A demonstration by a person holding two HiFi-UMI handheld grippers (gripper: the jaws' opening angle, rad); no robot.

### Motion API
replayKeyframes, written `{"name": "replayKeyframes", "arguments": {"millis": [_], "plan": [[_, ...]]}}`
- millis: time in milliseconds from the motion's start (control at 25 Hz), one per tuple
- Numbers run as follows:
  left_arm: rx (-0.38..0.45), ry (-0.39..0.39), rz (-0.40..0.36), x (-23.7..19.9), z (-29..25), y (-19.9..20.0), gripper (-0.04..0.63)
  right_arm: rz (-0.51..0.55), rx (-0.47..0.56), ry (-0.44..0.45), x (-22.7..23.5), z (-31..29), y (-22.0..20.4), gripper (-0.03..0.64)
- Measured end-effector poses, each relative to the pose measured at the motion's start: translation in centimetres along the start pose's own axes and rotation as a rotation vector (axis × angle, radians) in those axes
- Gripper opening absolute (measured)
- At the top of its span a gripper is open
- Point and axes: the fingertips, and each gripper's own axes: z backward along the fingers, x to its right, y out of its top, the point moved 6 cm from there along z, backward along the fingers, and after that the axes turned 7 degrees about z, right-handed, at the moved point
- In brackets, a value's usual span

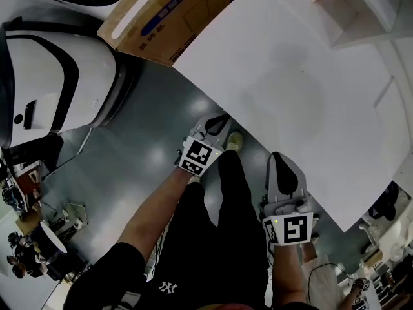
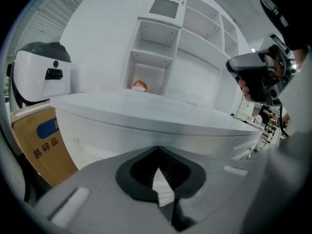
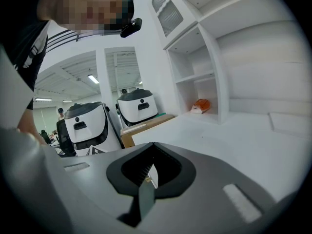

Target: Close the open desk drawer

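Note:
The white desk (image 1: 303,76) fills the upper right of the head view; no drawer sticks out past its edge there. In the left gripper view its front (image 2: 146,126) shows flat panels (image 2: 92,150) that look flush. My left gripper (image 1: 216,124) hovers just below the desk's near edge, facing that front, jaws (image 2: 157,150) shut on nothing. My right gripper (image 1: 282,163) is held beside the edge further right, at about tabletop height, and also shows in the left gripper view (image 2: 256,77). Its jaws (image 3: 152,149) are shut and empty, pointing across the desk top (image 3: 234,130).
A cardboard box (image 1: 168,18) leans by the desk's far corner. White rounded machines (image 1: 58,76) stand to the left on the grey floor. Open shelves (image 2: 156,57) on the desk hold an orange object (image 3: 200,105). The person's legs and shoe (image 1: 234,141) are between the grippers.

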Motion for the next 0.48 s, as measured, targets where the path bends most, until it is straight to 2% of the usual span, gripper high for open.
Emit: {"name": "replayKeyframes", "arguments": {"millis": [160, 480], "plan": [[0.014, 0.002, 0.026, 0.1, 1.0, 0.5, 0.000, 0.000, 0.014, -0.010, -0.3, 0.0, 0.6, 0.022], [0.057, -0.033, -0.005, 1.7, 6.0, 4.9, 0.000, -0.072, 0.074, -0.029, -2.7, 0.8, 2.7, 0.021]]}}
